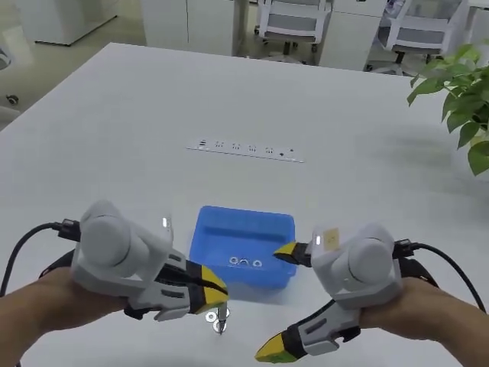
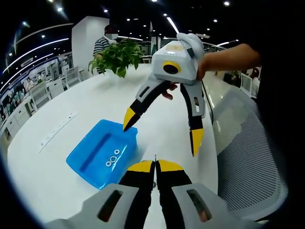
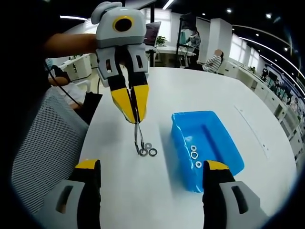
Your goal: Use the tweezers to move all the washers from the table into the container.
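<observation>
I count three washers [image 3: 194, 155] in the container [image 3: 209, 125], at least two left on the table [image 3: 190, 93]; my left gripper [image 3: 135, 117] clamps the tweezers [image 3: 137, 134], right gripper [image 3: 151, 166] gapes wide.

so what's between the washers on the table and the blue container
Nothing: bare table separates the washers from the container, seen in the right gripper view.

Slim tweezers [image 3: 137, 136] upright, tips among loose silver washers [image 3: 152, 152] just beside blue container [image 3: 209, 131]; three washers [image 3: 194, 155] inside
</observation>
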